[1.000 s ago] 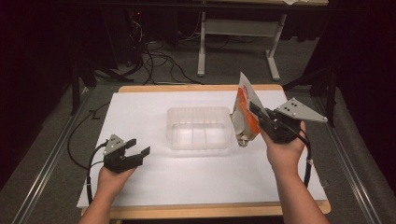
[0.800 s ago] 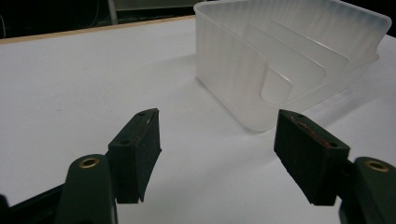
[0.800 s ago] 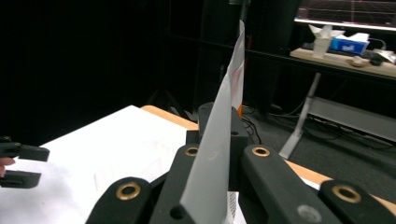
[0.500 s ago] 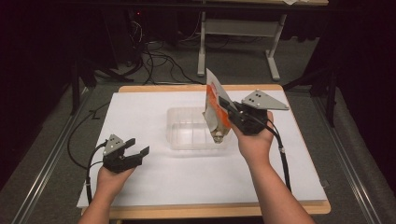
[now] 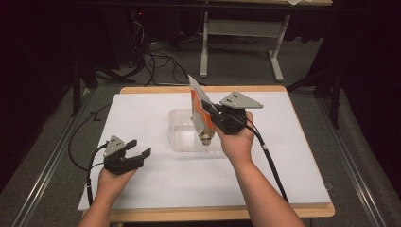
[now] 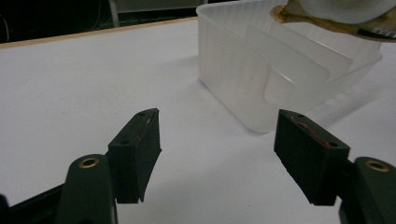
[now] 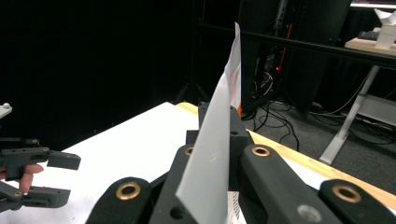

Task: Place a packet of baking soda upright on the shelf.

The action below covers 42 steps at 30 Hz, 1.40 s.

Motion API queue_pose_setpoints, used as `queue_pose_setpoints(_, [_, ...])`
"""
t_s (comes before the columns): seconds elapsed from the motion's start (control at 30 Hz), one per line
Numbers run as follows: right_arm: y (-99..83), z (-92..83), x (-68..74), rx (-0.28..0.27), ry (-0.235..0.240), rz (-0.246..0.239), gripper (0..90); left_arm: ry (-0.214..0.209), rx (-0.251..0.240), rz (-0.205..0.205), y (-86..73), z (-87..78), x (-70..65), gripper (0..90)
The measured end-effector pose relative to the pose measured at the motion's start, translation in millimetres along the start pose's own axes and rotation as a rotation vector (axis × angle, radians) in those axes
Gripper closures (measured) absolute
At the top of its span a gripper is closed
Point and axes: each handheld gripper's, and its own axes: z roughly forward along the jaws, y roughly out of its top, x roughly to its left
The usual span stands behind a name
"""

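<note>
On my high view the right gripper [image 5: 211, 111] sits just right of frame centre, its fingers pinched on a flat orange-and-white packet [image 5: 199, 113] held edge-up and tilted, its lower end hanging over the clear plastic container [image 5: 182, 135] at the middle of the desk [image 5: 293, 156]. In the right gripper view that packet [image 7: 215, 149] rises between my fingers as a thin white sliver (I cannot read any print). The left gripper [image 5: 137, 151] rests low on the desk at lower left of the high view, fingers spread wide and gripping nothing. In the left gripper view the container [image 6: 261, 70] fills the upper right, divider walls visible inside.
</note>
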Motion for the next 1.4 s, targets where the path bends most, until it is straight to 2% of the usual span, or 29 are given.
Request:
queue_pose_setpoints(0.27, [-3.9, 23.0, 5.9, 0.014, 0.022, 0.016, 90.0, -0.004, 0.004, 0.008, 0.2, -0.3, -1.2, 31.9])
queue_pose_setpoints(0.43, [-5.7, 35.2, 8.4, 0.026, 0.017, 0.027, 90.0, -0.009, -0.003, 0.008, 0.1, -1.7, -1.6, 31.9])
queue_pose_setpoints(1.1, [-12.7, 65.0, -0.2, 0.051, -0.018, 0.047, 90.0, -0.018, 0.007, 0.019, -0.3, 0.4, -4.1, 31.9])
queue_pose_setpoints(1.4, [-15.8, 73.9, -0.8, 0.043, -0.024, 0.053, 90.0, -0.02, 0.01, 0.024, -0.4, 0.7, -4.6, 31.9])
